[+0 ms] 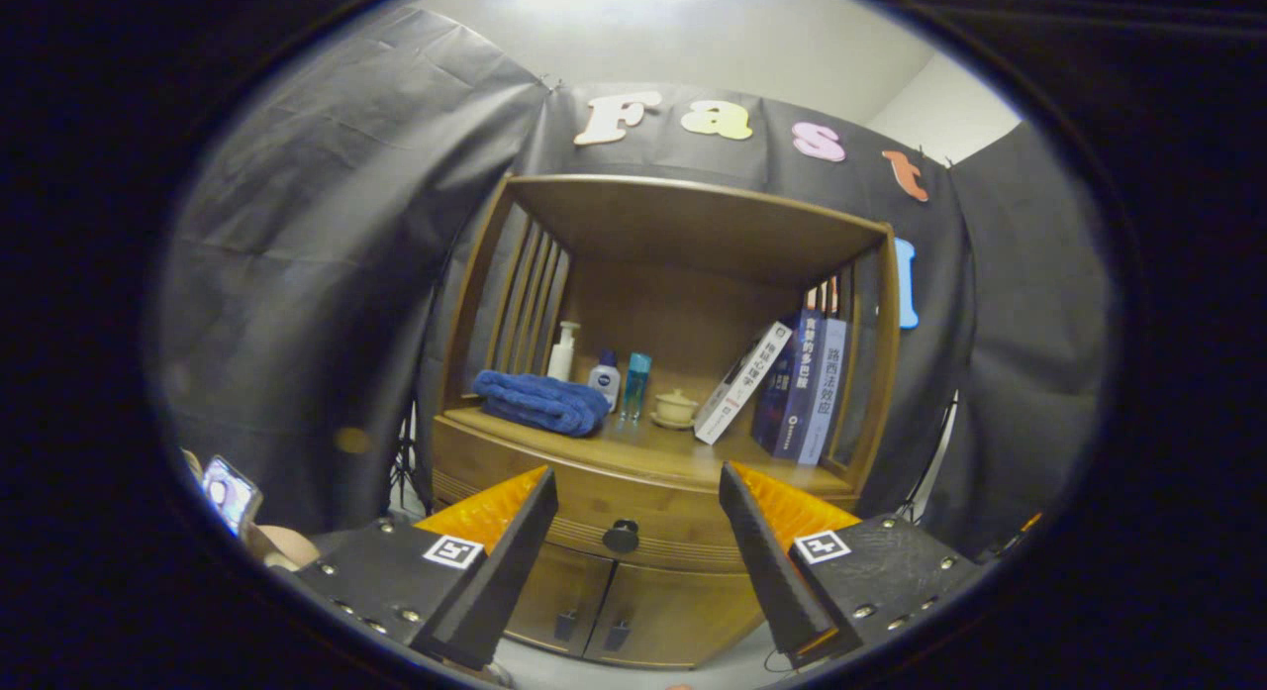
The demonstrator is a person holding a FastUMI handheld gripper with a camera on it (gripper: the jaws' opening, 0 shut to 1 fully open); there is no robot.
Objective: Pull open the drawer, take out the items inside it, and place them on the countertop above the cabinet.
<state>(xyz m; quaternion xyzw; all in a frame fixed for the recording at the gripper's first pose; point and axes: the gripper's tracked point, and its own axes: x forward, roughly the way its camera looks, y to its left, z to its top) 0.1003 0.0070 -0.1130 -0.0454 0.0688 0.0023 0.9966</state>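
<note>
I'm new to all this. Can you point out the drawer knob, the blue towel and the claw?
drawer knob (621, 537): gripper view, its round face.
blue towel (541, 401): gripper view, middle of the fold.
claw (633, 492): gripper view, open gap between fingertips.

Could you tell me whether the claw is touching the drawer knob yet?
Apart. In the gripper view the claw is open, its fingers spread wide to either side of the drawer knob, which sits beyond them on the closed drawer with clear gaps.
</note>
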